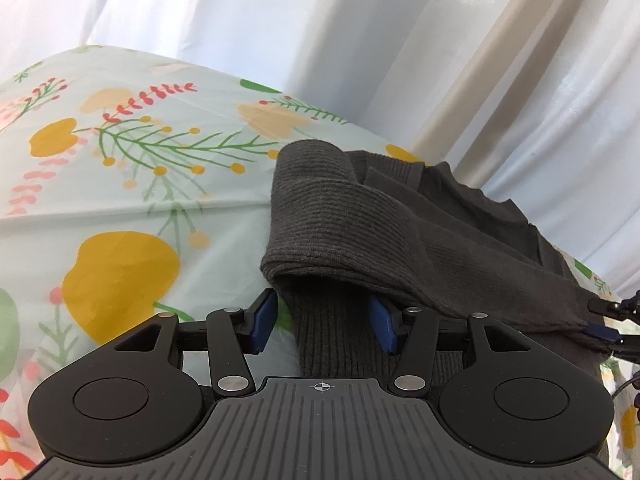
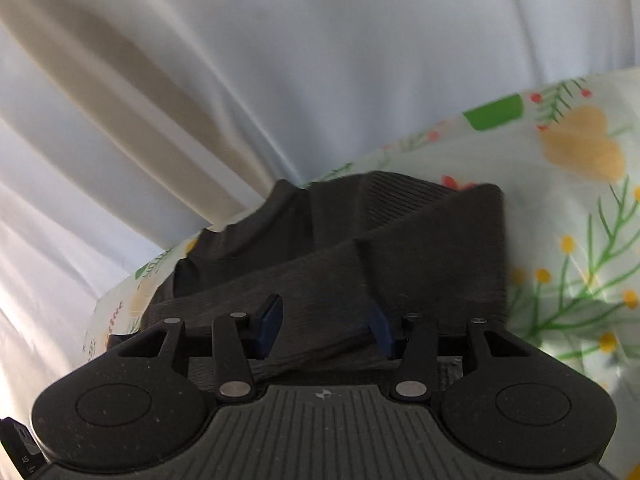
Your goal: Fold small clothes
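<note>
A dark grey ribbed knit garment (image 1: 360, 216) lies partly folded on a floral tablecloth (image 1: 120, 184). My left gripper (image 1: 324, 322) is open, its blue pads either side of a raised fold of the knit. In the right wrist view the same garment (image 2: 400, 248) fills the middle, and my right gripper (image 2: 326, 328) is open with the cloth lying between its blue pads. The right gripper's fingertips also show at the right edge of the left wrist view (image 1: 612, 320), at the garment's near corner.
White and beige curtains (image 1: 440, 60) hang behind the table; they also show in the right wrist view (image 2: 200, 80). The table's far edge runs just behind the garment. The floral cloth (image 2: 580, 200) stretches left of the garment in the left view.
</note>
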